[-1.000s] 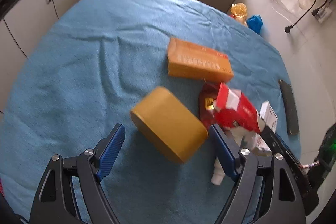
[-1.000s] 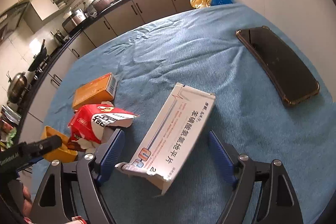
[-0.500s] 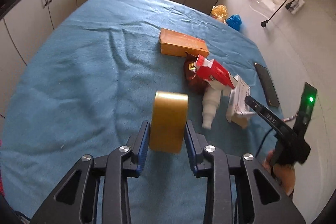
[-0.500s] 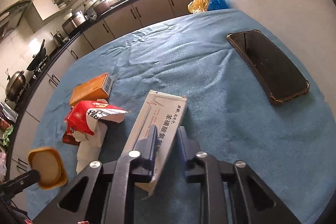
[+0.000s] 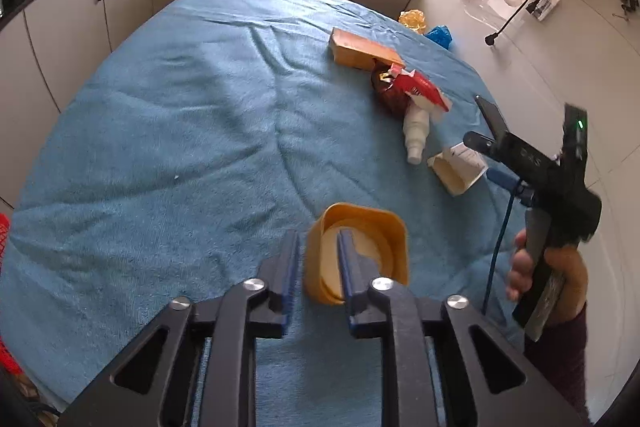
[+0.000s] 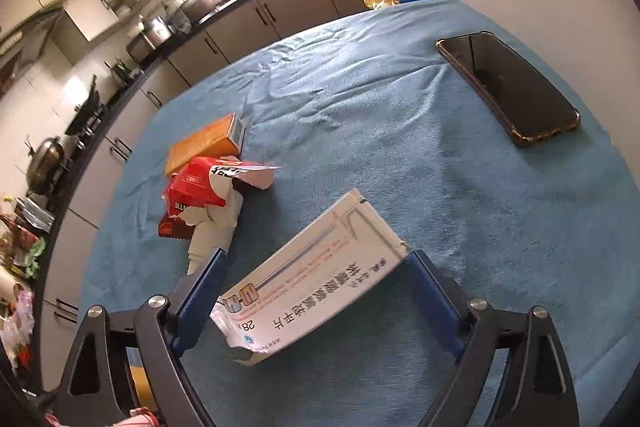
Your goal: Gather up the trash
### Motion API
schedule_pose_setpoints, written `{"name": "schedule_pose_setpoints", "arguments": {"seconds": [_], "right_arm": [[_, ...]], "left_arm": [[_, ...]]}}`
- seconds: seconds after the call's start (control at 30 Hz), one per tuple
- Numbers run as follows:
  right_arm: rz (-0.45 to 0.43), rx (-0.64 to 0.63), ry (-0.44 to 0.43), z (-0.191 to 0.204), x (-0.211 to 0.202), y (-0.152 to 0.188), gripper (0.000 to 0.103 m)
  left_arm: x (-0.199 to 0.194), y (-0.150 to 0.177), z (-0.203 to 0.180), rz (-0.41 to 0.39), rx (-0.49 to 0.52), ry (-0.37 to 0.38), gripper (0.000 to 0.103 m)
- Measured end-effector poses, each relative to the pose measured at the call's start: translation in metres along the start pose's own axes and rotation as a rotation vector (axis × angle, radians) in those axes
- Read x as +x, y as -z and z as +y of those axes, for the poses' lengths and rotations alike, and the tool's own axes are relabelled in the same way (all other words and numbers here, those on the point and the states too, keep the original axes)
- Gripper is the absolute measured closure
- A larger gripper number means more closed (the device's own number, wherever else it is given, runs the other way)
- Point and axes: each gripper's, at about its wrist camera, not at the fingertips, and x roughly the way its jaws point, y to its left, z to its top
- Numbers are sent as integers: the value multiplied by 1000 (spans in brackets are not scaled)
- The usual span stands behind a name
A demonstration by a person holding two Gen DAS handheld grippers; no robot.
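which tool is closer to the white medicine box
Right. The right tool straddles the white medicine box, jaws open on either side. The left tool is off to the side, pinching the yellow tub.

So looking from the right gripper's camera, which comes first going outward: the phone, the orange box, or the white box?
1. White box, between the right gripper's fingers.
2. Orange box, farther out on the left.
3. Phone, far right.
The last two are close to call.

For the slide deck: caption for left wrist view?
Left gripper pinching yellow container wall above blue cloth.
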Motion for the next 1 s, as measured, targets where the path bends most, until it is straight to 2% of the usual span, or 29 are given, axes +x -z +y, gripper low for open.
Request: {"name": "schedule_pose_setpoints", "arguments": {"seconds": [0.03, 0.07, 0.13, 0.23, 0.3, 0.37, 0.57, 0.67, 0.73, 0.77, 0.8, 1.0], "right_arm": [[14, -10, 27, 4, 3, 0, 10], [38, -15, 66, 9, 7, 0, 10], [58, 5, 67, 13, 8, 4, 11], [51, 21, 65, 18, -1, 10, 11], [35, 35, 54, 16, -8, 15, 11], [26, 38, 46, 14, -17, 21, 11], [65, 62, 8, 11, -23, 29, 11], [91, 89, -6, 9, -20, 30, 11], [99, 93, 7, 10, -16, 30, 11], [103, 93, 14, 12, -13, 29, 11], [111, 93, 22, 13, -10, 28, 11], [134, 63, 93, 28, 10, 17, 10]], "left_arm": [[0, 1, 1, -2, 4, -4, 54], [0, 4, 2, -9, 2, -9, 37], [-1, 11, 4, -28, -6, -1, 35], [1, 14, 3, -15, 6, 37, 34], [4, 16, -1, -23, 19, 52, 25], [10, 16, -8, -35, 51, 44, 21], [40, 8, -23, 6, 89, 46, 21], [44, 8, -26, -15, 103, 12, 21], [44, 9, -28, -12, 115, -1, 21], [44, 10, -29, -9, 132, -11, 25], [42, 12, -29, -12, 148, -26, 36], [24, 15, 2, -2, 71, -39, 35]]}}
